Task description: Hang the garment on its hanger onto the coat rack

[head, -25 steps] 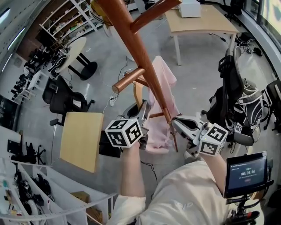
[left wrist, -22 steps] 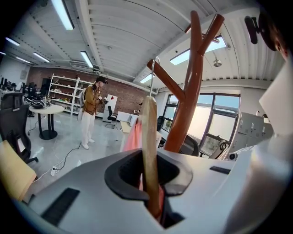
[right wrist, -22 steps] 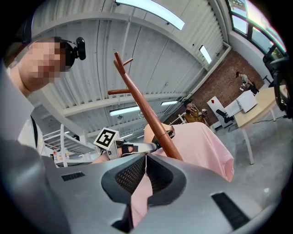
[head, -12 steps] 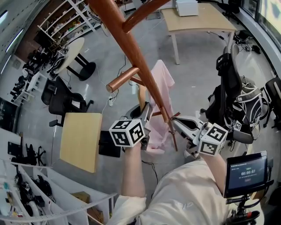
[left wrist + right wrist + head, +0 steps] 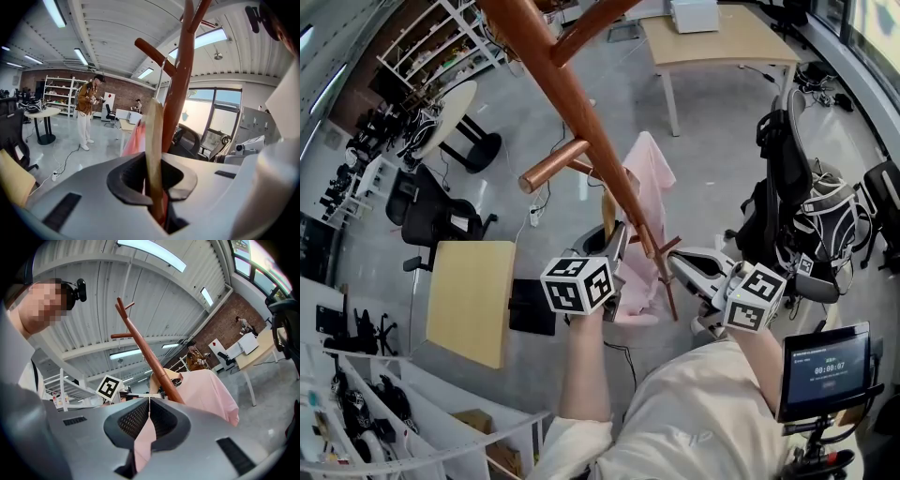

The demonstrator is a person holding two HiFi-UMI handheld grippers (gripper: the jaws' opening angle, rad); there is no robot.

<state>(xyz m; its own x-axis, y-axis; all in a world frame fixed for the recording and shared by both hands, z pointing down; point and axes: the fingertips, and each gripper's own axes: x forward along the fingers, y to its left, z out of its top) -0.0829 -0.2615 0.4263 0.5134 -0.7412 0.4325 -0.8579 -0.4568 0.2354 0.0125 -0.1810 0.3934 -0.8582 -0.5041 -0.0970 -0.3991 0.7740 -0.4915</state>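
Observation:
A pink garment [image 5: 645, 183] hangs on a pale wooden hanger [image 5: 607, 202] right against the slanted copper-brown coat rack pole [image 5: 581, 103]. My left gripper [image 5: 615, 242] is shut on the hanger's wooden arm [image 5: 153, 140]. The hanger's metal hook [image 5: 161, 75] rises just beside a rack peg [image 5: 154, 50]. My right gripper [image 5: 677, 266] is shut on a fold of the pink fabric [image 5: 143, 446] on the other side of the pole [image 5: 145, 350]. Another short peg [image 5: 553, 167] sticks out to the left, above the left gripper.
A wooden table [image 5: 722, 42] stands at the back. A light wooden tabletop [image 5: 473, 300] lies at the left. Office chairs with bags [image 5: 787, 187] crowd the right side. A tablet screen [image 5: 825, 366] sits low at the right. A person [image 5: 86, 110] stands far off.
My left gripper and the hanger have shifted slightly to the right, closer along the pole. The right gripper has barely moved. Both grips are the same.

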